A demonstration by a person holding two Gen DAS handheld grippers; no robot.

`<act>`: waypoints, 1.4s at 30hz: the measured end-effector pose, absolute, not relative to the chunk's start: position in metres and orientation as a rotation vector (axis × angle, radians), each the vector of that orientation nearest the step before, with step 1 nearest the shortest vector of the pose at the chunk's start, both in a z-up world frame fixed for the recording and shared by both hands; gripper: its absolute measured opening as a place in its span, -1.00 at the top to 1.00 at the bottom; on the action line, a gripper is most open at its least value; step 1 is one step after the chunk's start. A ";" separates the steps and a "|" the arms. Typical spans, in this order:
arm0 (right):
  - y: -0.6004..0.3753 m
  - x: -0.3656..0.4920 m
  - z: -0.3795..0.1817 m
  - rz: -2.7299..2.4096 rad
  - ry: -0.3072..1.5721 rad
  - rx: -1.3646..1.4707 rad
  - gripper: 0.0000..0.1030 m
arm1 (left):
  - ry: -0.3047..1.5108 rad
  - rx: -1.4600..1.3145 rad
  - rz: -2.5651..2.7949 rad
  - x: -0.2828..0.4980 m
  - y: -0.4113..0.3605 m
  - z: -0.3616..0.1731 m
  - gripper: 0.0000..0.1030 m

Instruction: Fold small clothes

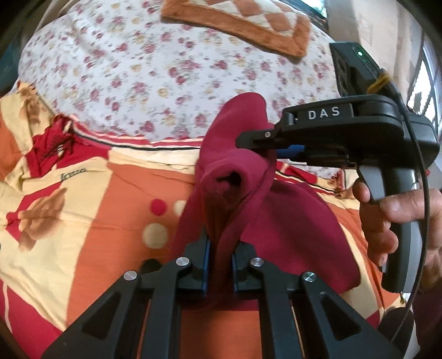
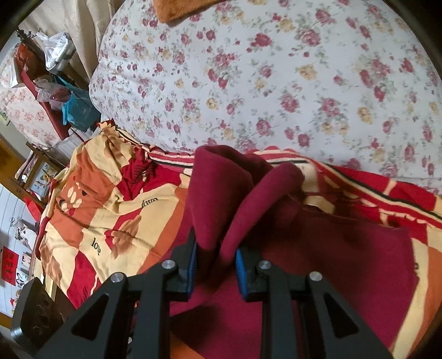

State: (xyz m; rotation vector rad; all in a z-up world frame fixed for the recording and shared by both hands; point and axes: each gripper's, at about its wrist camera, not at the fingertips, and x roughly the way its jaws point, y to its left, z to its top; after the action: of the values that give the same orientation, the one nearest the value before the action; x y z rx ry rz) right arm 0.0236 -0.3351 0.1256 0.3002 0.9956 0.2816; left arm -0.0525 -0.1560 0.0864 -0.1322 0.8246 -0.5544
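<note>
Closest to you, your left gripper point(image 1: 220, 261) is pinched hard on a bunched fold of the maroon garment point(image 1: 290, 221); your right gripper point(image 2: 216, 261) clamps a thicker fold of the same cloth between its blue pads point(image 2: 239, 266), with the jaws a little apart around it. The garment hangs raised at both pinches while the rest of it lies on the orange patterned blanket point(image 1: 96, 207); a rolled cuff or sleeve opening point(image 1: 229, 181) gapes just ahead. The risk, as I judge it, is that each grip holds several layers, so the fold may come down twisted or lumpy; pull the two apart unevenly and the thinner pinch could slip. Your right hand point(image 1: 397, 218) sits near the cloth and could snag it. Farther out lie the flowered sheet point(image 2: 276, 82) and a brown checked mat point(image 1: 243, 22); neither blocks the fold.
</note>
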 end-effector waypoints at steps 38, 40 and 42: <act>-0.532 -0.077 0.086 -0.091 0.988 0.332 0.04 | 0.986 0.033 -0.860 -0.122 -0.318 0.096 0.74; -0.526 -0.088 0.106 -0.041 0.943 0.366 0.04 | 0.939 0.050 -0.842 -0.126 -0.296 0.107 0.74; -0.511 -0.100 0.124 0.037 0.897 0.379 0.04 | 0.914 0.065 -0.779 -0.124 -0.274 0.111 0.74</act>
State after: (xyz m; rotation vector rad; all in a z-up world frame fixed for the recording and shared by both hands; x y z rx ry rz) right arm -0.1001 -0.5106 0.1239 0.3786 0.8971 0.0372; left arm -0.1236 -0.2740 0.1111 0.0648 0.9138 -0.7787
